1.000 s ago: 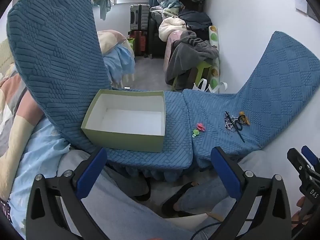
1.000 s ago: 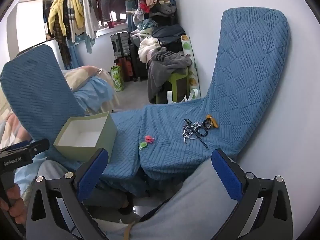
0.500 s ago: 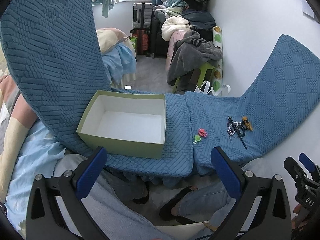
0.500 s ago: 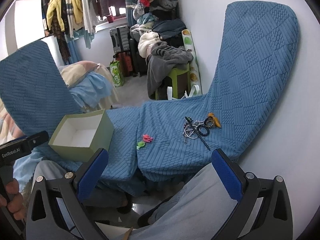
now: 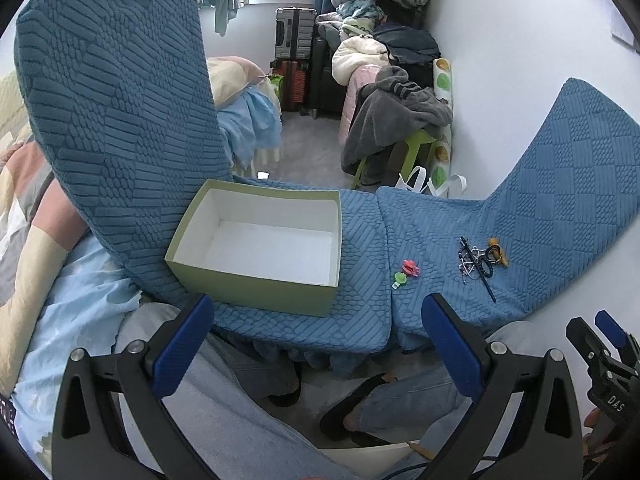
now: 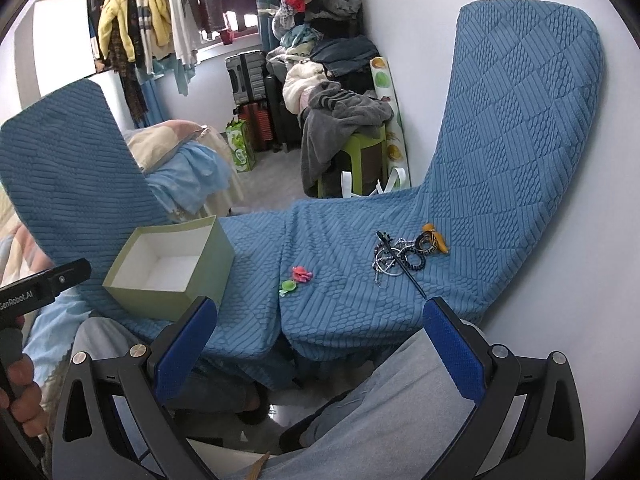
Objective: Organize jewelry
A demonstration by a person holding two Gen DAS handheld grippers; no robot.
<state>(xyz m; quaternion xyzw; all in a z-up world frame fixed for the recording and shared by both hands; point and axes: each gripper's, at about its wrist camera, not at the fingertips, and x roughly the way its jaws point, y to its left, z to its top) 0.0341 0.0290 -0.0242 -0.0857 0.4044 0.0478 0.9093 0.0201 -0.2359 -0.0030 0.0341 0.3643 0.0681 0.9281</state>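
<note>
An empty green box [image 5: 256, 252] [image 6: 172, 268] with a white inside sits on the left blue-covered seat. A pink and green hair clip [image 5: 406, 272] [image 6: 298, 278] lies near the seam between the seats. A tangle of jewelry [image 5: 480, 260] [image 6: 404, 256], with beaded bracelets, dark rings, a long black pin and an orange piece, rests on the right seat. My left gripper [image 5: 316, 332] is open and empty, held low before the box. My right gripper [image 6: 320, 336] is open and empty, below the seat's front edge.
Two blue quilted chair backs [image 5: 116, 100] [image 6: 516, 112] rise at left and right. A person's grey-clad legs [image 6: 380, 412] and sandalled feet [image 5: 360, 412] sit below. A green stool draped with grey clothes [image 6: 348, 136], suitcases [image 5: 294, 40] and a bed [image 5: 240, 96] stand behind.
Both wrist views have drifted slightly, the left one closer to the box and seats. Both grippers stay open; the box and jewelry have not moved.
</note>
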